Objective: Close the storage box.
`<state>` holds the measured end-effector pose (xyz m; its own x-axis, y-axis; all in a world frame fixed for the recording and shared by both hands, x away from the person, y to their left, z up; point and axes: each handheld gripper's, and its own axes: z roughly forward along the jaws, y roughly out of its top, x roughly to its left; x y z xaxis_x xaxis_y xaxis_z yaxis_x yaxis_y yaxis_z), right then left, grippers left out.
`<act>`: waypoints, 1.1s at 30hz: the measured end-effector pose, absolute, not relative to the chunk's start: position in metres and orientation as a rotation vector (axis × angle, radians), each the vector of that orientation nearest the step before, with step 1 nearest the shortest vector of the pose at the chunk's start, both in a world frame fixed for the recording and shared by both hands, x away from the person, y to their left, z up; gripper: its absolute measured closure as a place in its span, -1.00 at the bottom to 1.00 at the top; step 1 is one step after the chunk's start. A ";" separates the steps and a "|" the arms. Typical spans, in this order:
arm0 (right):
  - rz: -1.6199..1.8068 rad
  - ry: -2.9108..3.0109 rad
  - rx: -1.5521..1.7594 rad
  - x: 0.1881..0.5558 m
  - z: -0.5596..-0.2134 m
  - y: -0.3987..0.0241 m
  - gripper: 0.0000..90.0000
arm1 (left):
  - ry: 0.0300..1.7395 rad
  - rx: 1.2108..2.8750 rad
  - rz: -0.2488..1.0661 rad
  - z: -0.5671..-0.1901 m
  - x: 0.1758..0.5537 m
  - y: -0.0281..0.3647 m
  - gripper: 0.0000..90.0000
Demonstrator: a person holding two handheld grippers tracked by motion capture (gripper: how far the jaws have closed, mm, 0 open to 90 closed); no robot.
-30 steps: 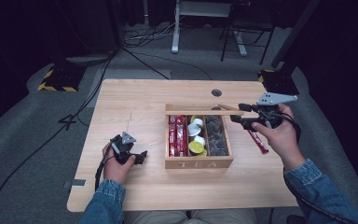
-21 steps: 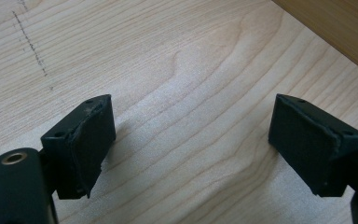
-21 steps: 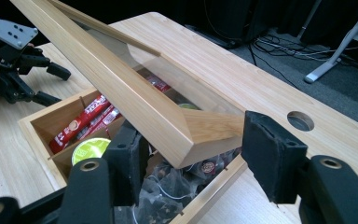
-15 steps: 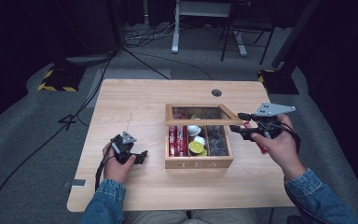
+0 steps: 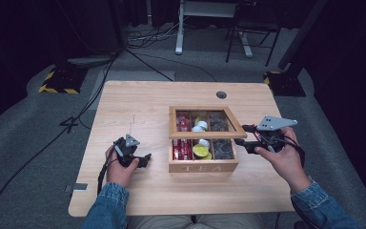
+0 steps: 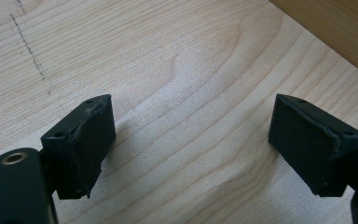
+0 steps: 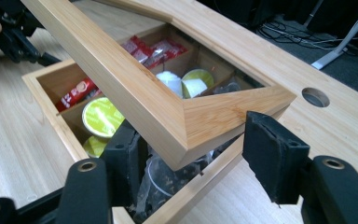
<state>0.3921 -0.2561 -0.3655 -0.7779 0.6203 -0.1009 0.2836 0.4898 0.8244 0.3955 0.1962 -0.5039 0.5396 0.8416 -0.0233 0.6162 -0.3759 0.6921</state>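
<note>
Spreading across the middle of the high view, a pale wooden table [image 5: 138, 109] stands on grey carpet in a dark room, with a white desk leg, a chair base and loose cables behind it and a yellow-and-black striped block off its far left corner; a round cable hole [image 5: 221, 95] sits near the table's far edge. On the table's right half stands a wooden tea box [image 5: 203, 166] with "TEA" on its front wall, its glass-paned lid [image 5: 205, 135] tilted partway over it. The person's forearms in denim sleeves come in from the bottom. The left gripper [image 5: 145, 160] rests on the table just left of the box, jaws apart and nothing between them; the left gripper view adds what the high view cannot, the bare wood grain between the two black pads [image 6: 93, 140], a faint pencil line, and the box's wall in the top right corner. The right gripper [image 5: 240, 135] is at the box's right side; from above its hold is hard to read, but the right gripper view shows the lid's front corner [image 7: 186, 126] between its jaws, one pad [image 7: 272, 154] standing clear of the frame, the jaws having just eased a little wider. That view also looks under the lid at red sachets [image 7: 77, 93], green-topped capsules [image 7: 103, 116], white cups [image 7: 172, 81] and dark clear packets [image 7: 163, 179] in separate compartments.
</note>
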 end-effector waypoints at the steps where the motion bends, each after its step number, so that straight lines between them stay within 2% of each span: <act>1: 1.192 2.357 0.754 0.391 -0.367 -0.256 -0.11 | 1.174 2.118 0.443 -0.504 0.395 0.196 -0.67; 13: 1.131 2.392 0.735 0.384 -0.388 -0.255 -0.19 | 1.174 2.118 0.442 -0.504 0.395 0.196 -0.67; 33: 1.057 2.479 0.757 0.377 -0.419 -0.253 -0.19 | 1.172 2.121 0.442 -0.504 0.395 0.196 -0.67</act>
